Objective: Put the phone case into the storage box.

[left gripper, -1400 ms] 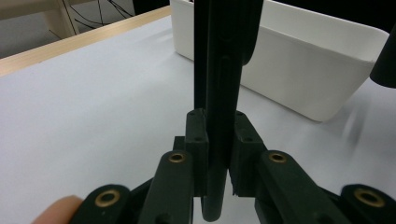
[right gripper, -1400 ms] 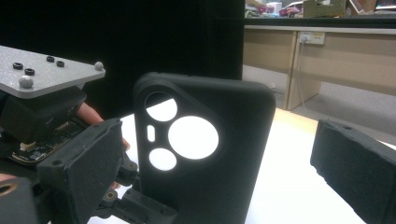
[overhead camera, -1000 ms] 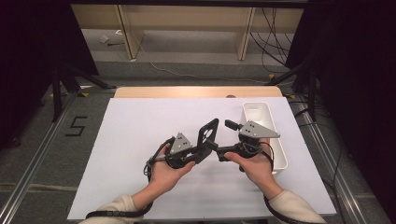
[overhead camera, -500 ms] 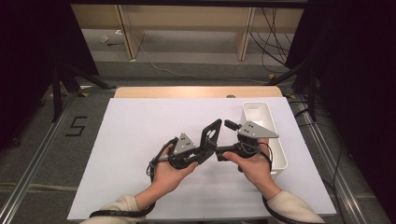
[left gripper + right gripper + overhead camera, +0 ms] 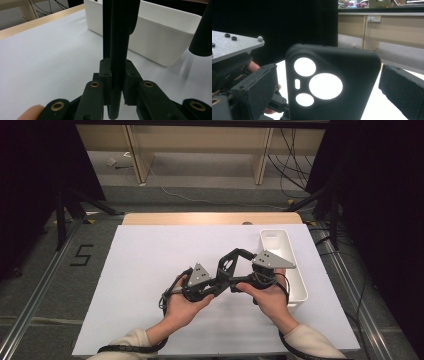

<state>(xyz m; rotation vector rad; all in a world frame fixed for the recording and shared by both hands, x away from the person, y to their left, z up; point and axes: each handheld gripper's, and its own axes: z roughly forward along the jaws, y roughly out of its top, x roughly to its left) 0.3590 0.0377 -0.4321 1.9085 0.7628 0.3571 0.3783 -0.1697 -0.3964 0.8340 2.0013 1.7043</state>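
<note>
A black phone case with round camera cut-outs is held up over the white table sheet, between the two hand-held grippers. My left gripper is shut on it. In the left gripper view the pads squeeze the case, which I see edge-on. My right gripper faces the case from the right. In the right gripper view the case's back stands between the two jaws, which are spread to either side of it and do not press it, so the right gripper is open.
A long white bin lies on the sheet just right of the right hand, and its wall is close behind the case. The table's wooden far edge lies beyond the sheet. The left gripper's grey plate is near the right gripper.
</note>
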